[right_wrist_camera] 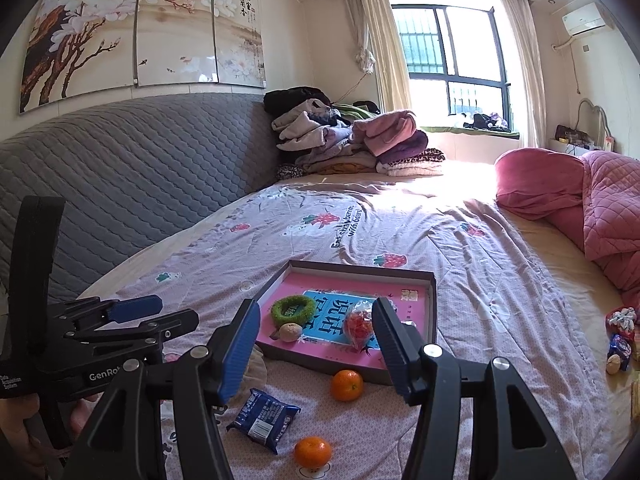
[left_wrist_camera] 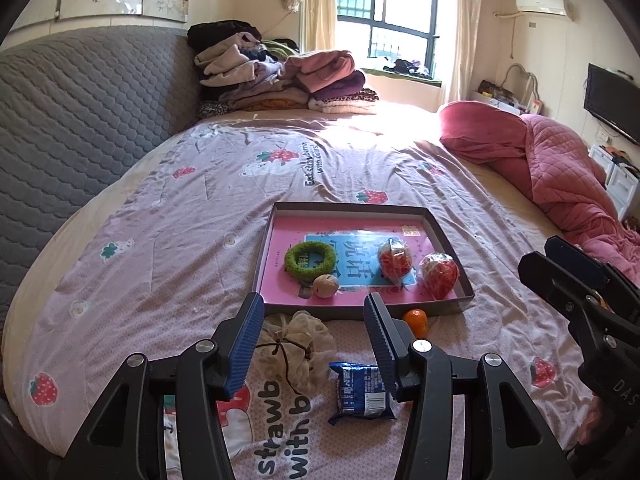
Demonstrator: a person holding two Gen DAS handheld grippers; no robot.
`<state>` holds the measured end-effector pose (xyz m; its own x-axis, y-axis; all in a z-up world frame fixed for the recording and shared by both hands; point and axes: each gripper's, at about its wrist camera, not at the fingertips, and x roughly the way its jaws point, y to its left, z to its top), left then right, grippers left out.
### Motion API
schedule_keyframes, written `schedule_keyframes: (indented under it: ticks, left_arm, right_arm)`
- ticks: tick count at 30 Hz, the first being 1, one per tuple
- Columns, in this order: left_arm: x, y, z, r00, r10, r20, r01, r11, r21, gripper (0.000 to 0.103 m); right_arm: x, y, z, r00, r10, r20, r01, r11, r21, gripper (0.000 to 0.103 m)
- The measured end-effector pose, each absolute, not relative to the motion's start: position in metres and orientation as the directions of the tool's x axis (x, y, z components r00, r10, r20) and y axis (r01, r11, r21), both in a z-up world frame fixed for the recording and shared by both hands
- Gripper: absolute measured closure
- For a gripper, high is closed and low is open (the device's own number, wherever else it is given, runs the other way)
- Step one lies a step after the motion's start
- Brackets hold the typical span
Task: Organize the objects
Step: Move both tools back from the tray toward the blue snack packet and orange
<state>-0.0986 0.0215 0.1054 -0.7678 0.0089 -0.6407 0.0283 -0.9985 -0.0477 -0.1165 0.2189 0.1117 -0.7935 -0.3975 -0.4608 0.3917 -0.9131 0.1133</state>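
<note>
A shallow tray (left_wrist_camera: 454, 258) (right_wrist_camera: 432, 300) with a pink book cover inside lies on the bed. It holds a green ring (left_wrist_camera: 310, 260) (right_wrist_camera: 293, 309), a walnut (left_wrist_camera: 325, 286) (right_wrist_camera: 290, 332) and two red wrapped packets (left_wrist_camera: 395, 262) (left_wrist_camera: 439, 274); one packet shows in the right wrist view (right_wrist_camera: 360, 326). In front of the tray lie a beige mesh pouch (left_wrist_camera: 298, 344), a blue snack packet (left_wrist_camera: 362, 392) (right_wrist_camera: 264, 420) and two tangerines (right_wrist_camera: 346, 385) (right_wrist_camera: 313, 452); one shows in the left wrist view (left_wrist_camera: 416, 320). My left gripper (left_wrist_camera: 314, 344) is open and empty above pouch and packet. My right gripper (right_wrist_camera: 316, 348) is open and empty.
A pink quilt (left_wrist_camera: 560, 168) (right_wrist_camera: 600, 208) is bunched at the right. Folded clothes (left_wrist_camera: 280, 76) (right_wrist_camera: 344, 140) are stacked at the bed's far end beside a grey padded headboard (left_wrist_camera: 80, 120). More small items (right_wrist_camera: 620, 340) lie at the far right.
</note>
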Motion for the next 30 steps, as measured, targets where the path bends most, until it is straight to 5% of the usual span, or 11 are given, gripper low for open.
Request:
schedule_keyframes:
  ticks: [30]
  left_arm:
    - [-0.084,0.035,0.068,-0.711,0.078,-0.699,-0.031,-0.996,-0.08,0.044]
  right_arm:
    - [-0.089,0.222,0.076,-0.758,-0.356,-0.547,0.349,-0.929,0.121,0.045]
